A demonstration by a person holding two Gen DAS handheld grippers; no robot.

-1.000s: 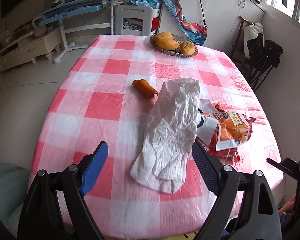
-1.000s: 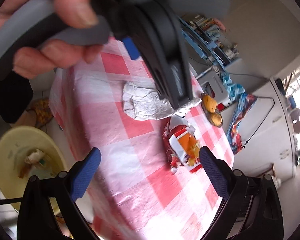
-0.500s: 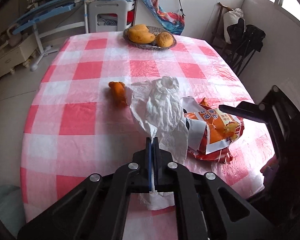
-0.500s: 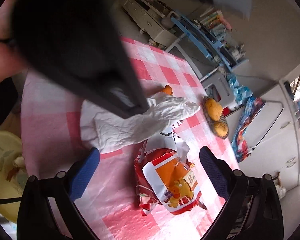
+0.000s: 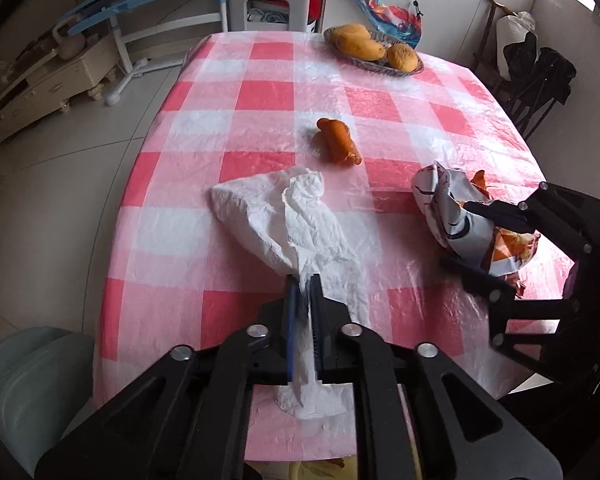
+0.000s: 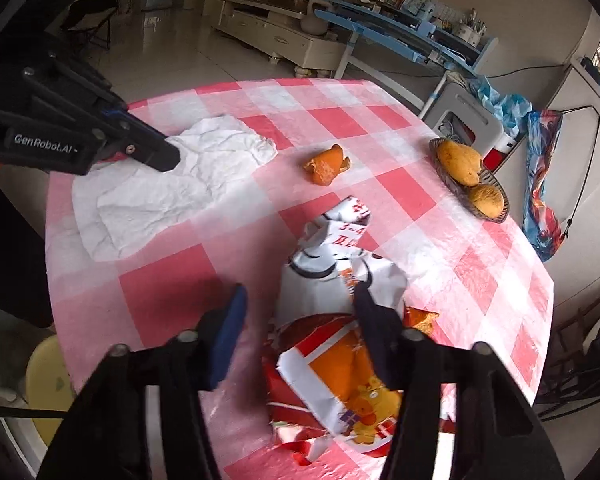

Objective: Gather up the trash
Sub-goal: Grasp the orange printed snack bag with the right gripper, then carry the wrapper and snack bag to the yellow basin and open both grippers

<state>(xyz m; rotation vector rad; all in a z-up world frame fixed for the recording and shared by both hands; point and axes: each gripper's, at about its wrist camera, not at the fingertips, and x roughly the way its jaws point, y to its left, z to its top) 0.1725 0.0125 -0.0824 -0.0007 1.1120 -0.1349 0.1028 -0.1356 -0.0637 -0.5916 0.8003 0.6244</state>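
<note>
Left wrist view: one table (image 5: 236, 128) under a pink-and-white checked cloth, holding four sorts of thing. One crumpled white paper towel (image 5: 296, 224), largest of the trash, lying near the table's near edge; a strip of it pinched between the left gripper (image 5: 305, 292) fingers, jaws narrow and opening slightly, paper between them. One torn snack bag (image 5: 452, 216), orange, red and white, well right of the towel; right gripper (image 5: 466, 240) around it from the right. One wicker fruit basket (image 5: 408, 70) at the far edge with three yellow-orange fruits. One orange peel (image 5: 338, 142), smallest, mid-table, apart from towel and bag.

Right wrist view: same single snack bag (image 6: 340, 332) between the right gripper (image 6: 300, 304) fingers, jaws half wide and closing; right pad touching the bag, left pad short of it. One towel (image 6: 172, 188) under the left gripper (image 6: 168, 156); one peel (image 6: 326, 166); one basket (image 6: 500, 200).
</note>
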